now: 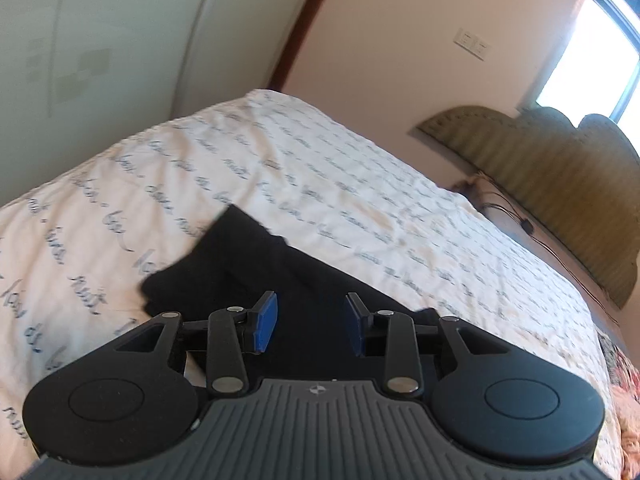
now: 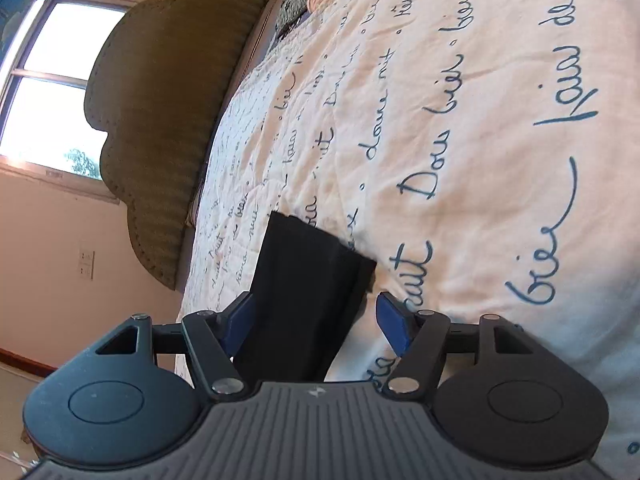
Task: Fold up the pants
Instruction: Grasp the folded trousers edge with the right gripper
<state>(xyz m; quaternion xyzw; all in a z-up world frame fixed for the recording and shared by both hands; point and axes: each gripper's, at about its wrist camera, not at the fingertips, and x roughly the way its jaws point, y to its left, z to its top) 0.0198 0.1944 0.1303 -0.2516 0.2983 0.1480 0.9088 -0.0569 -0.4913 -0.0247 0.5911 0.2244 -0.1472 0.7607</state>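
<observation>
A: Start at the left tool (image 1: pixel 310 322). How does it stand?

B: Its jaws stand partly apart, blue pads (image 1: pixel 266 322) facing each other with nothing pinched. Between them you see only the black pants (image 1: pixel 256 264) lying beyond, in the lower middle of the frame.

A: And the right tool (image 2: pixel 316 320)?

B: Wider open. The pants (image 2: pixel 304 300) run up through the gap from the bottom centre, but the right pad (image 2: pixel 394 326) stands clear of the cloth. The left pad sits just beside the edge; touching or not, I can't quite tell from this angle. It does not look like a grip.

A: So where are the pants?

B: Flat on the bed (image 1: pixel 360 184), on a white cover printed with blue handwriting. In the right view they look folded into a narrow strip with a squared end (image 2: pixel 320 236) at mid-frame. In the left view the far end is a blurred corner left of centre.

A: Farther out?

B: A padded olive headboard (image 2: pixel 168 120) at upper left in the right view, a bright window (image 2: pixel 52 80) at the left edge, and a wall switch (image 1: pixel 472 44) at upper right in the left view.
</observation>
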